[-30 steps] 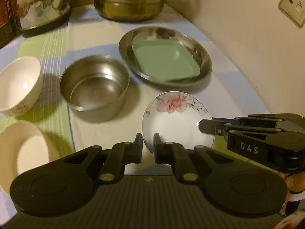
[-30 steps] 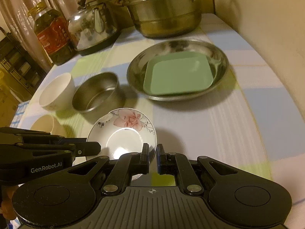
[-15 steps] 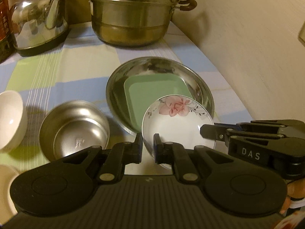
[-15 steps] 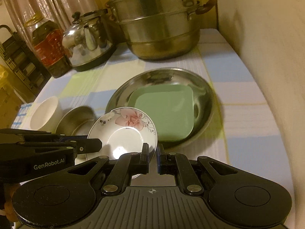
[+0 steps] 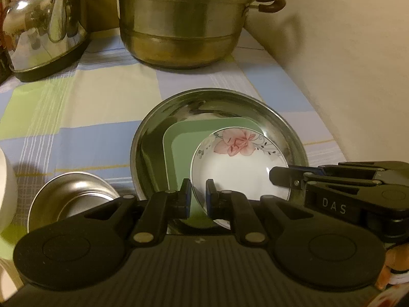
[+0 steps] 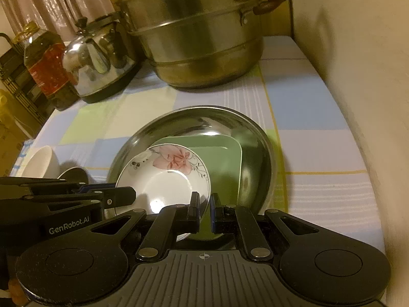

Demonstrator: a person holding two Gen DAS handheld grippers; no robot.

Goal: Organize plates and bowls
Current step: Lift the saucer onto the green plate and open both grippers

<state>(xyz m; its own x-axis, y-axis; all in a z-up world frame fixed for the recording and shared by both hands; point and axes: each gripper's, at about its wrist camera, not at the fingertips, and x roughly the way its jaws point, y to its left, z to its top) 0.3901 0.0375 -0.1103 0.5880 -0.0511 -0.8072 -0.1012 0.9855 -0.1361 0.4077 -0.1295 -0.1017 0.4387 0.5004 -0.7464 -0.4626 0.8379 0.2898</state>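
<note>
Both your hand-held grippers, left (image 5: pixel 197 195) and right (image 6: pixel 204 208), are clamped on the floral plate's (image 5: pixel 239 165) near rim, low centre frame, over the green tray (image 6: pixel 225 161) in the steel dish (image 5: pixel 153 133). Uneven release could tip it, clatter, chip.

Both cams sit right behind their own claw, angled down at the table from close up, facing the back wall. The left cam catches the right claw (image 5: pixel 274 176) poking in from its right; the right cam sees the left claw (image 6: pixel 127 195) from its left. They share the flower plate (image 5: pixel 237 176), steel dish (image 6: pixel 255 153), pot (image 5: pixel 179 20) and kettle (image 6: pixel 99 61).
</note>
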